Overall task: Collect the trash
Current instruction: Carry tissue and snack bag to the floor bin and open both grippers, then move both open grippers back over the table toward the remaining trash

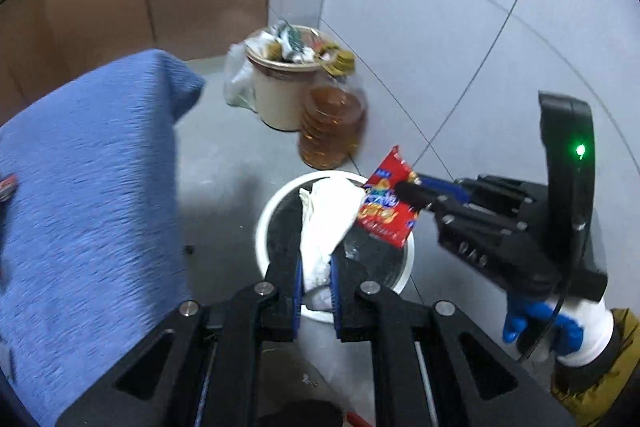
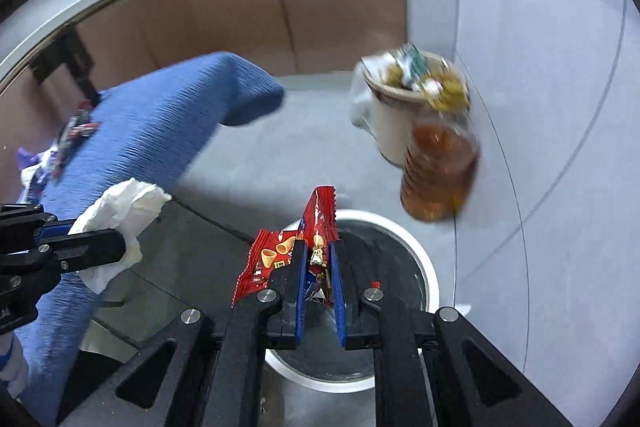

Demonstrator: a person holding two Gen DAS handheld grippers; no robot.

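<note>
My left gripper (image 1: 315,263) is shut on a crumpled white tissue (image 1: 324,223) and holds it over a white-rimmed trash bin (image 1: 264,223) lined in black. My right gripper (image 2: 317,251) is shut on a red snack wrapper (image 2: 320,219), held above the same bin (image 2: 428,267). In the left wrist view the right gripper (image 1: 408,187) comes in from the right with the wrapper (image 1: 386,205) over the bin's rim. In the right wrist view the left gripper (image 2: 116,243) holds the tissue (image 2: 120,211) at the left.
A blue cloth covers a table (image 1: 88,195) at the left, with more wrappers on it (image 2: 76,127). A full cream bin of trash (image 1: 280,87) and a large bottle of amber liquid (image 1: 332,127) stand on the grey floor beyond. Brown cabinets run along the back.
</note>
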